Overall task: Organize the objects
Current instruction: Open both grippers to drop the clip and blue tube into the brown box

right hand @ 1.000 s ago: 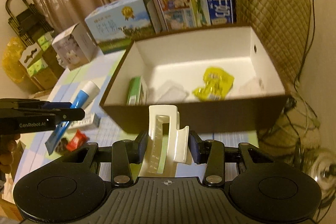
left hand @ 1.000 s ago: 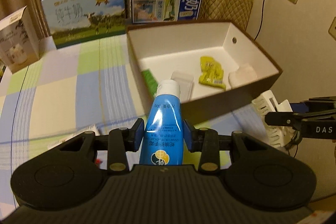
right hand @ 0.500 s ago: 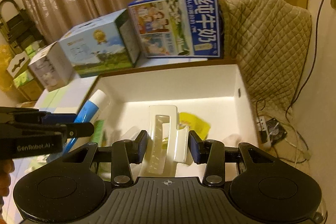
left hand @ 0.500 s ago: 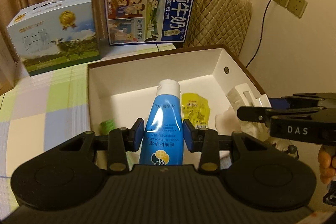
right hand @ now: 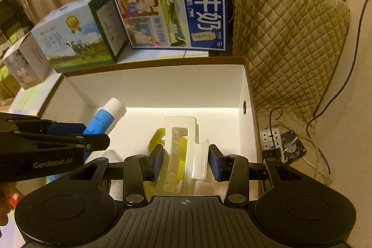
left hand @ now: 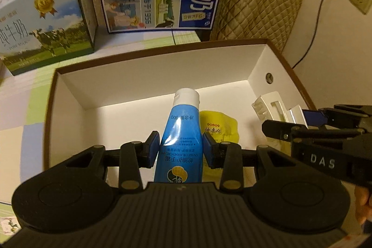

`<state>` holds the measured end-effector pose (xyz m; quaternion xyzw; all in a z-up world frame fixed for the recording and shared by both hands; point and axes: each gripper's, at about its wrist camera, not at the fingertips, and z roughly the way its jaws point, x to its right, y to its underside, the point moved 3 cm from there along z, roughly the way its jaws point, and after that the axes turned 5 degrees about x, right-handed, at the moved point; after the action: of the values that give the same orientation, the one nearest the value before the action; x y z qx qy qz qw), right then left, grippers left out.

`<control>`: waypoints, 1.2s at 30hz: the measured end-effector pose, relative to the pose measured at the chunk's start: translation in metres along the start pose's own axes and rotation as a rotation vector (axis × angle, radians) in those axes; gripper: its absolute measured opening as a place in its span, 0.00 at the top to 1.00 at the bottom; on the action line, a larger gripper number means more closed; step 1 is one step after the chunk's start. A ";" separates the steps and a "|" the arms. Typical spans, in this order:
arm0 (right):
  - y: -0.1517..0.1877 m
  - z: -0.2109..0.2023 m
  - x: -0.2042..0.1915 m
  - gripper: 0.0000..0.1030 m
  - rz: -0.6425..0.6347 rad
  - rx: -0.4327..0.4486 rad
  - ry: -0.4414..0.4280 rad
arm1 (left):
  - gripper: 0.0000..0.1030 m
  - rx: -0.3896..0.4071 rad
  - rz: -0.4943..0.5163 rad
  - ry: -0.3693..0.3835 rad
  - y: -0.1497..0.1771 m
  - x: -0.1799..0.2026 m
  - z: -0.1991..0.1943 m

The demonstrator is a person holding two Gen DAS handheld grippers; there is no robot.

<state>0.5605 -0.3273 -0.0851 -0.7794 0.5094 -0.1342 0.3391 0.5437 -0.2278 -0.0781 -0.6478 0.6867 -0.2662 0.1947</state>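
**Both grippers loaded, held over the open box**

Hidden detail: the lower end of the blue tube [left hand: 180, 143] is cut off behind the left gripper [left hand: 181, 147] body, and the base of the white hair claw clip [right hand: 183, 155] disappears behind the right gripper [right hand: 186, 158] body. A yellow sachet [left hand: 219, 126] is partly covered by the tube; its print is too small to read.

Left gripper: jaws closed on the blue tube, pads pressing its glossy sides. The tube tapers forward to a white cylindrical cap, which points beyond the jaws over the box interior.

Right gripper: jaws clamped on the hair claw clip, a rigid white plastic piece with a slotted spine and toothed edges, projecting forward of the pads.

Beyond both jaws lies the cardboard box [left hand: 148, 76], brown outside, plain white inside, rectangular. Farther on stand two printed milk cartons [right hand: 172, 8], with a quilted chair cover [right hand: 288, 34] to the right.
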 end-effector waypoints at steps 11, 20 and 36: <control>-0.013 0.023 0.008 0.62 -0.060 -0.013 0.020 | 0.69 -0.065 -0.122 -0.027 -0.010 -0.003 0.046; -0.020 0.026 0.005 0.62 -0.091 -0.008 0.018 | 0.55 -0.058 -0.117 -0.032 -0.012 -0.015 0.042; -0.002 -0.035 -0.011 0.43 -0.029 0.057 0.005 | 0.23 0.000 -0.052 -0.020 -0.001 -0.038 -0.022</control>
<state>0.5375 -0.3306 -0.0561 -0.7764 0.4950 -0.1552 0.3580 0.5342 -0.1877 -0.0636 -0.6683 0.6676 -0.2645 0.1946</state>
